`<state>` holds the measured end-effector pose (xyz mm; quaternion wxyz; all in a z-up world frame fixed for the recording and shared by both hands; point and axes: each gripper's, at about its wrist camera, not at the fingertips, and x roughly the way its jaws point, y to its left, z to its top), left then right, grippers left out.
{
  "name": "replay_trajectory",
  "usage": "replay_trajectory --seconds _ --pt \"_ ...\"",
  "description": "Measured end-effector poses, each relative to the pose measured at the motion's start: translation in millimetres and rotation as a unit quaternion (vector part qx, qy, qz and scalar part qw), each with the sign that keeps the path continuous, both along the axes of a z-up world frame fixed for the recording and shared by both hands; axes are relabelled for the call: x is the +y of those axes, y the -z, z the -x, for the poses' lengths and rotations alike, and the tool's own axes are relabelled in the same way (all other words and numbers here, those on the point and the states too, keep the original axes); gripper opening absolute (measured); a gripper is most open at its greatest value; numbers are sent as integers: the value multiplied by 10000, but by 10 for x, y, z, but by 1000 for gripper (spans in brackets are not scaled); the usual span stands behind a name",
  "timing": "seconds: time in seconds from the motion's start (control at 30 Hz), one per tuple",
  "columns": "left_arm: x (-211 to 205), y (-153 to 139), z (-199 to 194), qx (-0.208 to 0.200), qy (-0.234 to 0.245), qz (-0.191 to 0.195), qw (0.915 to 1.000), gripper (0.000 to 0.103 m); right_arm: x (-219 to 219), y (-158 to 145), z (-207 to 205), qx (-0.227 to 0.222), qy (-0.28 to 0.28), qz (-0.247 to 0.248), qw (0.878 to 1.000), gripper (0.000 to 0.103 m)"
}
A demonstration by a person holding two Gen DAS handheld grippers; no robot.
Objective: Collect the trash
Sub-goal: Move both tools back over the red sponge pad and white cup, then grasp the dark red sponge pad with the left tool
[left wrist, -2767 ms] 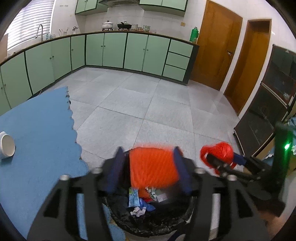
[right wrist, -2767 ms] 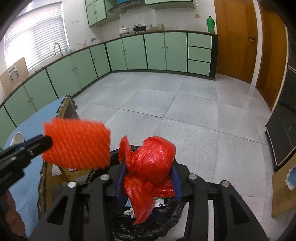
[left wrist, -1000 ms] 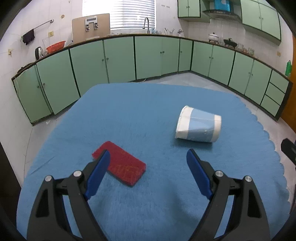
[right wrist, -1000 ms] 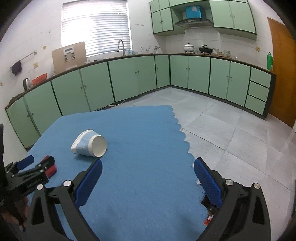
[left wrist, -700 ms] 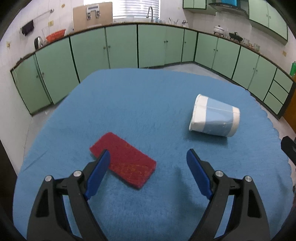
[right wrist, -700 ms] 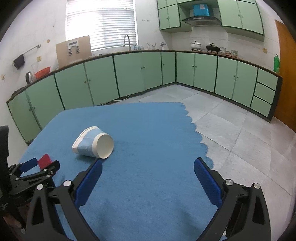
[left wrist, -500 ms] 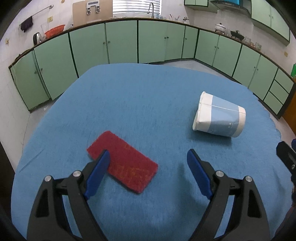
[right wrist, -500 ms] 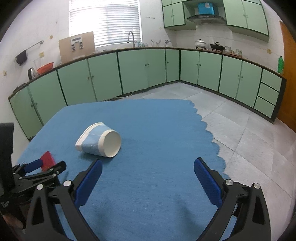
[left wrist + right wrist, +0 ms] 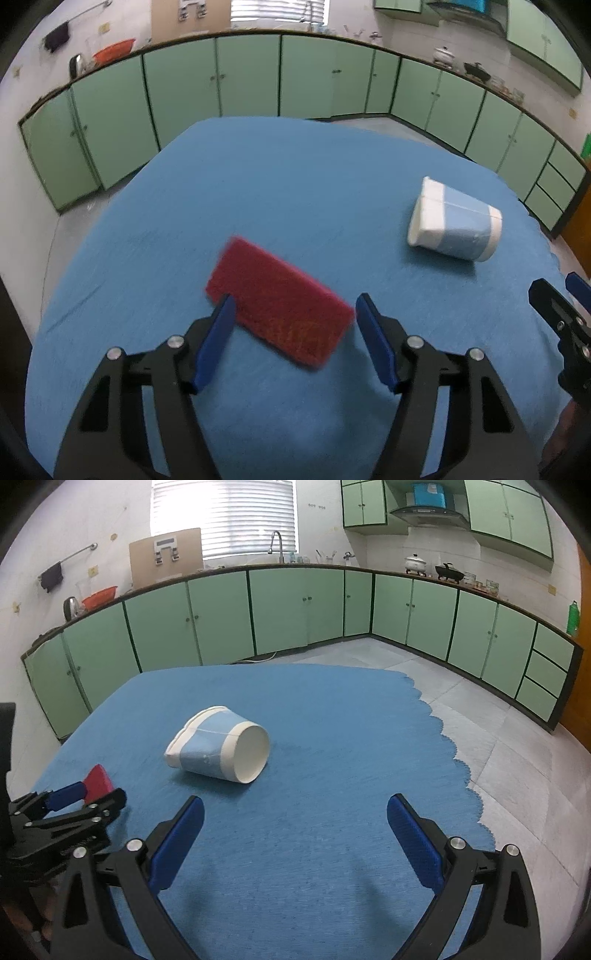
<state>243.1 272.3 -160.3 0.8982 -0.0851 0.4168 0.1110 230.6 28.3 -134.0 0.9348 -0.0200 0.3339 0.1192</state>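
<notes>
We hold the left gripper (image 9: 291, 314) low over the worktop (image 9: 258, 192), its jaws part open and just been closing, with the red scouring pad (image 9: 277, 301) between them. The pads do not yet press on it: a strip of blue cloth shows beside each blue tip. The pad looks flat, thin and rectangular, coarse-textured, lying slantwise on the cloth with its near corner toward the right-hand tip. It is somewhat blurred in the left wrist view, so we cannot tell its edge condition.

The right gripper (image 9: 295, 812) hangs over the near part of the same blue cloth, jaws wide and empty, nothing between them but cloth.

Further off lies the paper cup (image 9: 218, 744), tipped on its side. It is pale blue with white bands at rim and base. Its mouth faces the right gripper and is round; its base end looks pinched or dented. It sits well apart from the pad, off to the pad's right, and ahead and left of the right gripper's line.

Progress, by our judgement: two pieces of trash remain on the worktop, neither yet lifted. The pad is about to be gripped; the cup is untouched. No bin is in view in either picture.

Beyond, green cabinets (image 9: 221, 616) ring the room.
</notes>
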Motion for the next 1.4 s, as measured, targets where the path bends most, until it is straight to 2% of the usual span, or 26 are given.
replay_trajectory --seconds 0.07,0.23,0.3,0.43,0.5,0.7,1.07,1.17,1.4 --pt "72 43 43 42 -33 190 9998 63 30 27 8 33 -39 -11 10000 97" --pt "97 19 106 -35 -49 201 9998 63 115 78 23 61 -116 63 9999 97" --pt "94 19 123 -49 -34 270 9996 73 130 82 30 57 -151 98 9998 97" --pt "105 10 180 -5 -107 216 9997 77 122 108 6 143 -143 67 9998 97" --pt "83 0 226 6 -121 133 9998 83 114 118 8 154 -142 37 9998 97" --pt "50 44 95 108 -35 84 9999 84 86 135 -16 232 -132 -12 9996 97" --pt "67 78 -169 233 -181 31 9996 86 55 150 -60 318 -127 -38 9994 97" --pt "70 100 -118 236 -177 -8 9996 85 66 148 -47 300 -130 -20 9995 97" --pt "103 80 -20 184 -126 14 9997 74 77 147 -25 286 -122 -11 9995 97"
